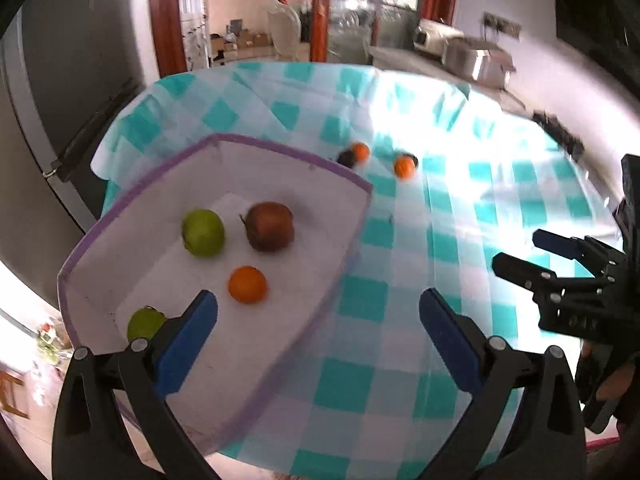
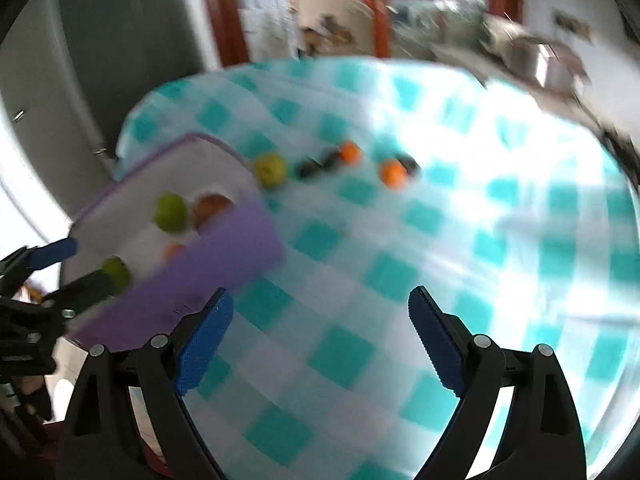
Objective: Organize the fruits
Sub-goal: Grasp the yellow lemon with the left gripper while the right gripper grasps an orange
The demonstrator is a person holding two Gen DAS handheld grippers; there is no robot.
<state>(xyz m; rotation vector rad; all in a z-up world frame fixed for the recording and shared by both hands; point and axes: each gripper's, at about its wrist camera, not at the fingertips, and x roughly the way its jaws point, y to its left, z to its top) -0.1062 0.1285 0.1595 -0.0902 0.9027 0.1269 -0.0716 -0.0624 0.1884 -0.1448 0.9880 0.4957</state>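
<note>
Green fruit (image 1: 145,323) in box (image 1: 280,152), 7 o'clock: partly hidden behind left gripper (image 1: 318,334) finger.
Dark fruit (image 1: 346,157) past box rim: partly hidden, kind unclear.
Right wrist view: wholly motion-blurred; reddish fruit (image 2: 211,209) half hidden by purple wall (image 2: 224,256).

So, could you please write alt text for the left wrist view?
An open left tool hangs over a purple-rimmed bin holding two green fruits, a brown one and an orange. Beyond it, two more oranges lie on a teal checked cloth.
</note>
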